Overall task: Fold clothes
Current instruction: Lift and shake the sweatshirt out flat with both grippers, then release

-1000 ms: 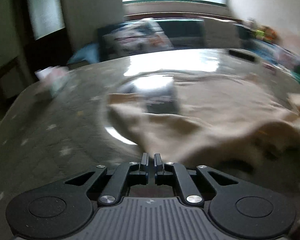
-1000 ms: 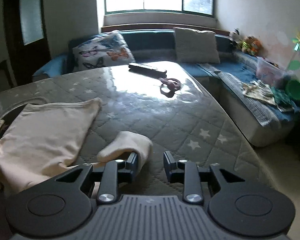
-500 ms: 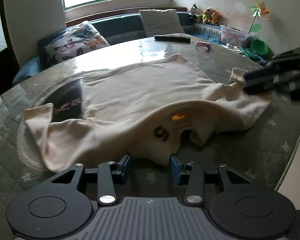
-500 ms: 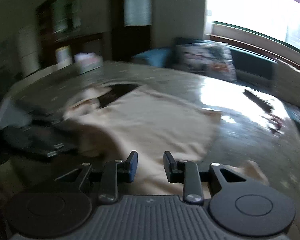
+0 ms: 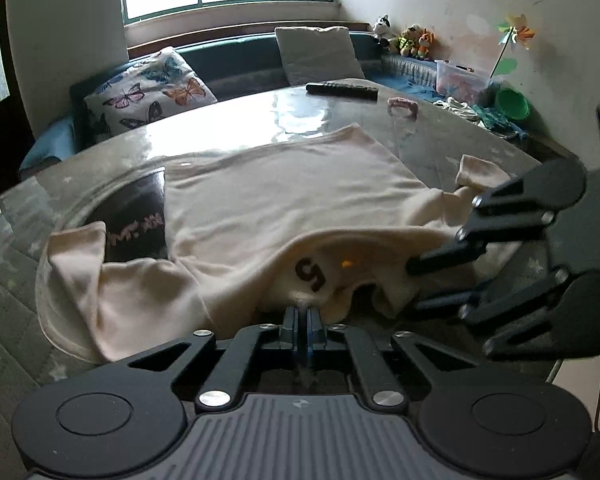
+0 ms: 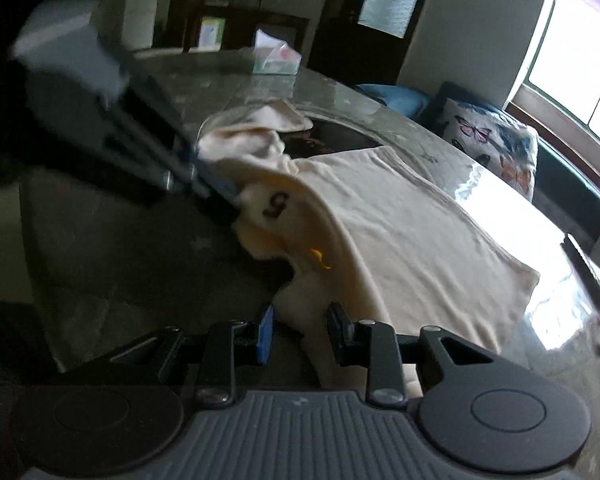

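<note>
Your left gripper (image 5: 303,312) had just closed on the near hem of the cream shirt (image 5: 284,196) lying on the table (image 5: 220,128) – your right gripper (image 6: 300,332) sat alongside, fingers apart, fabric between them unpinched.

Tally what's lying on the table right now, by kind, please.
Cream shirt: 1
Remote control: 1
Pink scissors: 1
Tissue box: 1
Total: 4
</note>
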{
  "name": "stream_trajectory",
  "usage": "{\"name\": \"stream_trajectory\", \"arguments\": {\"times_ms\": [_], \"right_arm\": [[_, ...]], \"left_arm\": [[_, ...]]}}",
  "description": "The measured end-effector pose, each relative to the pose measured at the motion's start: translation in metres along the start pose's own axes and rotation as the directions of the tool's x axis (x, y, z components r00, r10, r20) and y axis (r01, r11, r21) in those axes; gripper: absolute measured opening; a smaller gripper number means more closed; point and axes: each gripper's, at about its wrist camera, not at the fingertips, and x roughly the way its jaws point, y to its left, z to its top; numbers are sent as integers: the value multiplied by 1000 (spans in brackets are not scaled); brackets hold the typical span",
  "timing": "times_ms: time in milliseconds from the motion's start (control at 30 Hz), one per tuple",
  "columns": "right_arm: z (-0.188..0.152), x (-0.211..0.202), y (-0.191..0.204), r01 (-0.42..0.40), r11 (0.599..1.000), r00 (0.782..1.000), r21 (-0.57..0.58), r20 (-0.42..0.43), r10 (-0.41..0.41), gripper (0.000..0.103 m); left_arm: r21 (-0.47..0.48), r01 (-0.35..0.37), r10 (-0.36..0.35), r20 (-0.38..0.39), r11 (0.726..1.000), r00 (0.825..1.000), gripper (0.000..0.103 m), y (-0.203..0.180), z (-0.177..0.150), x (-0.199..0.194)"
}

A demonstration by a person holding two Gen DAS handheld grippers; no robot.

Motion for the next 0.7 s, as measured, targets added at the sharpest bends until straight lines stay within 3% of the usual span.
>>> {"name": "stream_trajectory", "arguments": {"times_ms": [33,100,133,300,433,533,700], "right_arm": [[-1,2,0,2,1000,1000,5,-1,-2,28],[-2,1,-1,8,1000,1000,20,6,-9,10],[-3,-1,-2,12,1000,1000,29,10,-12,7],[-2,-38,-17,-116,989,992,93,53,112,5],[-7,-69,-20,-255,966,967,50,28,254,6],[-12,-74,-18,-327,944,945,46,-2,327,11],[-1,-66,-37,-223,969,975,108,34,221,12]], "left_arm": [[2,-4,4,1,1000,1000,4,1,1,0],[5,1,-2,2,1000,1000,4,1,3,-3],[10,8,-8,1,1000,1000,4,1,4,-6],[85,56,-54,-21,995,998,4,-2,0,-29],[209,104,-85,-94,972,992,5,-8,-17,-40],[236,108,-85,-104,966,991,8,-6,-20,-41],[178,64,-61,-22,982,998,8,6,0,-36]]}}
